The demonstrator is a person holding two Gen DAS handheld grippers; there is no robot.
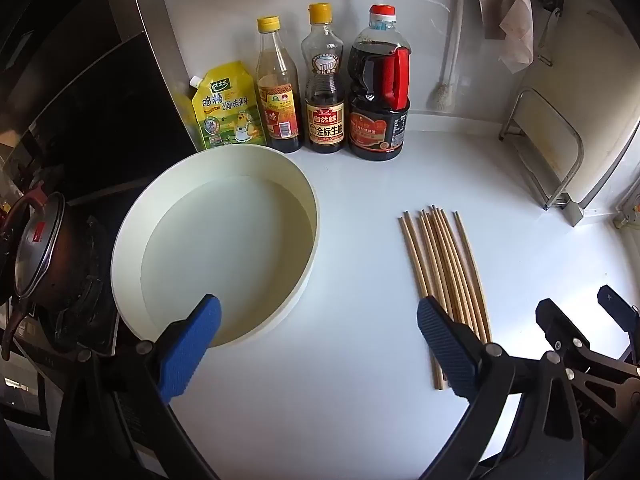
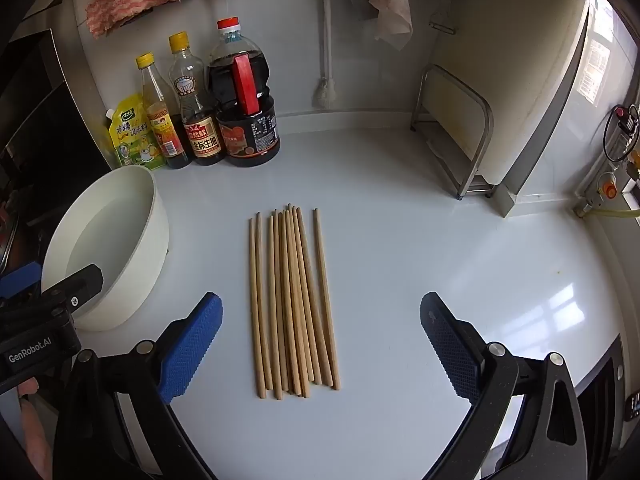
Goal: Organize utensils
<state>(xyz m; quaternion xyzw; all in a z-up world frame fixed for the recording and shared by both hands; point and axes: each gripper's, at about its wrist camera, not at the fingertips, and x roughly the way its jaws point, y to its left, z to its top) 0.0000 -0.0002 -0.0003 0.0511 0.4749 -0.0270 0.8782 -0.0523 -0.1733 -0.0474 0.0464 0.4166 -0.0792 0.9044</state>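
1. Wooden chopsticks (image 2: 294, 300) lie in a loose row on the white counter (image 2: 420, 260), roughly parallel, tips pointing toward the back wall. One stick sits a little apart on the right of the row, and a few in the middle overlap.
2. My right gripper (image 2: 320, 344) hangs over their near ends with its jaws spread wide and nothing between the pads. I judge the step in hand to be the first pick.
3. To do it well, I would come down square across the sticks, straddle the whole bundle and close slowly, so they gather rather than roll or scissor out.
4. My left gripper (image 1: 318, 344) is equally wide and empty, hovering between the basin and the chopsticks; one finger (image 1: 444, 348) overlaps the near ends in its view.
5. Left of the sticks and well apart stands a round cream basin (image 1: 132, 240). It seems to hold only shallow clear water, with no utensils inside.
6. Behind it, four seasoning containers line the wall: a yellow pouch (image 1: 228, 108) and three bottles (image 1: 324, 92) of dark liquid, all capped.
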